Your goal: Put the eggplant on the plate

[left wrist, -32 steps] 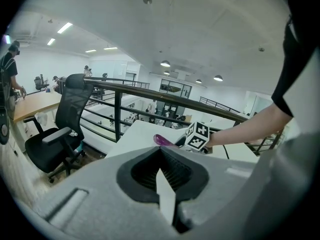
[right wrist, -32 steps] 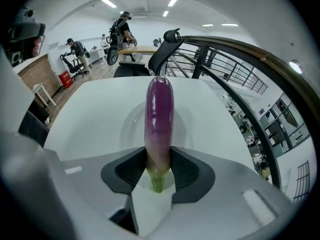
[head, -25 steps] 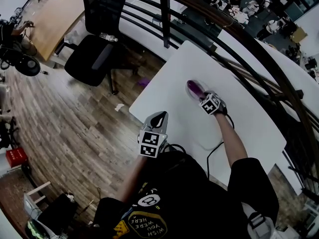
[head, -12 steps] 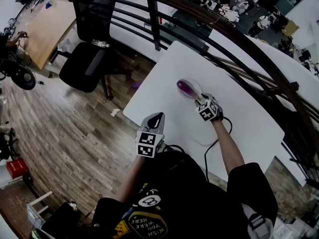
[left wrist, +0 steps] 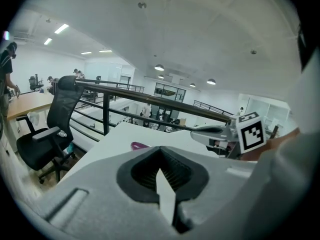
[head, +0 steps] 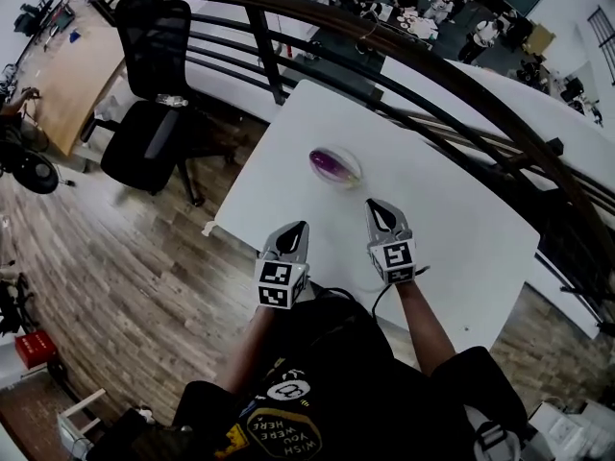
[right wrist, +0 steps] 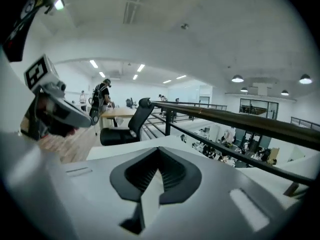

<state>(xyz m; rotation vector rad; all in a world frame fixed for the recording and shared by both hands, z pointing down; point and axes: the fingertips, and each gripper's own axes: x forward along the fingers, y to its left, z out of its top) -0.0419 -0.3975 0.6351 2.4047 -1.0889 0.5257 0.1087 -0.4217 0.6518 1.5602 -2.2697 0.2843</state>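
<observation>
Head view. On the person's black shirt (head: pixel 317 353) we read a yellow print (head: pixel 288 437), upside down to this camera: "WISH YOU WERE HERE". We also note a black-and-white square marker, a coded sign without letters, on the cube of the left tongs (head: pixel 298 227) and of the right tongs (head: pixel 378 206).

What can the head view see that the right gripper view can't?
Only the head view: the purple eggplant on the plate, and the person's black shirt. Only the right gripper view: ceiling lamps. Both: the white table, black chair, railing and left gripper.
</observation>
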